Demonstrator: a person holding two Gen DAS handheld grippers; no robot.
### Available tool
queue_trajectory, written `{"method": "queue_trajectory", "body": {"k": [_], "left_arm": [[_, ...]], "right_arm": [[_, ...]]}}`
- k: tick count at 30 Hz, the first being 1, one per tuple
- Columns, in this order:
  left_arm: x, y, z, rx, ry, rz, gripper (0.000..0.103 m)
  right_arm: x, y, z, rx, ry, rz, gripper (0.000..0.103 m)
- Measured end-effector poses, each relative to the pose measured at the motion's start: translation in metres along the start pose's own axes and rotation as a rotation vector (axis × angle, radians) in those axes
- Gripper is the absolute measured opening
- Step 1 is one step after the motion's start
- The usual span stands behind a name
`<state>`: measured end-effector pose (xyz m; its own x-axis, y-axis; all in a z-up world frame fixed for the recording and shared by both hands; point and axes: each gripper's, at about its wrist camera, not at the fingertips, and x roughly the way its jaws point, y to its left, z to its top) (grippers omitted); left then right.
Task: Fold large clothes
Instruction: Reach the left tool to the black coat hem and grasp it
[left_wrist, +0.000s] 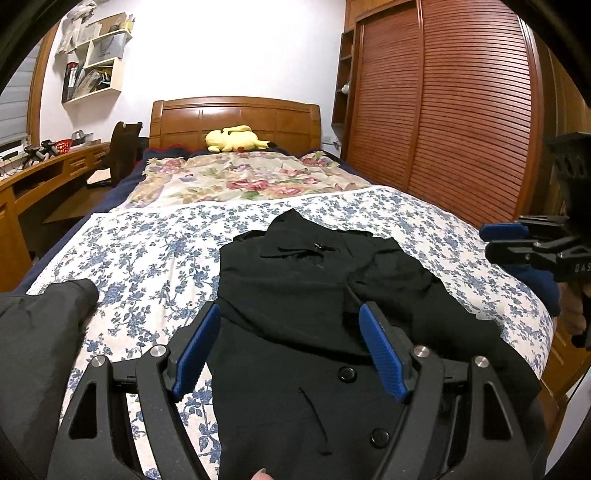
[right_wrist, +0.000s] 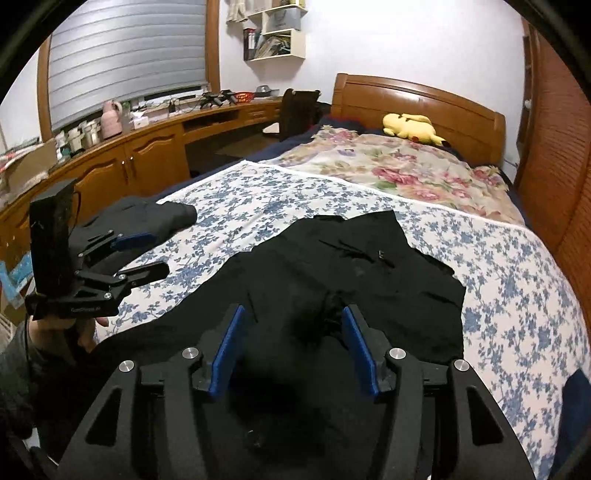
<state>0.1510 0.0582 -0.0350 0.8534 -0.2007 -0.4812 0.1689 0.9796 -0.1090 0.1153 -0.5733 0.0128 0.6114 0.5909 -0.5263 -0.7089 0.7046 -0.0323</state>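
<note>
A large black coat (left_wrist: 317, 280) with buttons lies spread on the blue-flowered bed sheet (left_wrist: 147, 254); it also shows in the right wrist view (right_wrist: 351, 273). One black sleeve (left_wrist: 40, 325) stretches off to the left, seen too in the right wrist view (right_wrist: 162, 214). My left gripper (left_wrist: 290, 314) is open and empty, hovering over the coat's near part. My right gripper (right_wrist: 293, 314) is open and empty above the coat's near middle. Each gripper shows in the other's view: the right one (left_wrist: 495, 240) and the left one (right_wrist: 147, 254).
A floral quilt (left_wrist: 243, 177) and a yellow plush toy (left_wrist: 232, 138) lie toward the wooden headboard (left_wrist: 236, 114). A louvred wardrobe (left_wrist: 443, 110) lines the right side. A wooden desk (right_wrist: 147, 147) and a chair (right_wrist: 295, 110) stand left of the bed.
</note>
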Motion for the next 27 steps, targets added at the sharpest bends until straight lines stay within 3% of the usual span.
{"method": "queue_trajectory", "body": {"k": [5, 10, 18, 27], "left_arm": [[0.002, -0.006, -0.001, 0.018, 0.006, -0.009, 0.078], [0.007, -0.019, -0.005, 0.039, 0.027, -0.029, 0.078], [0.01, -0.053, -0.027, 0.072, 0.087, -0.094, 0.078], [0.017, -0.094, -0.05, 0.128, 0.146, -0.098, 0.078]], "right_arm": [[-0.01, -0.008, -0.012, 0.041, -0.043, -0.001, 0.057], [-0.007, -0.016, -0.035, 0.073, -0.035, -0.058, 0.057], [0.022, -0.028, -0.082, 0.158, 0.016, -0.13, 0.057], [0.066, -0.038, -0.111, 0.223, 0.055, -0.134, 0.057]]}}
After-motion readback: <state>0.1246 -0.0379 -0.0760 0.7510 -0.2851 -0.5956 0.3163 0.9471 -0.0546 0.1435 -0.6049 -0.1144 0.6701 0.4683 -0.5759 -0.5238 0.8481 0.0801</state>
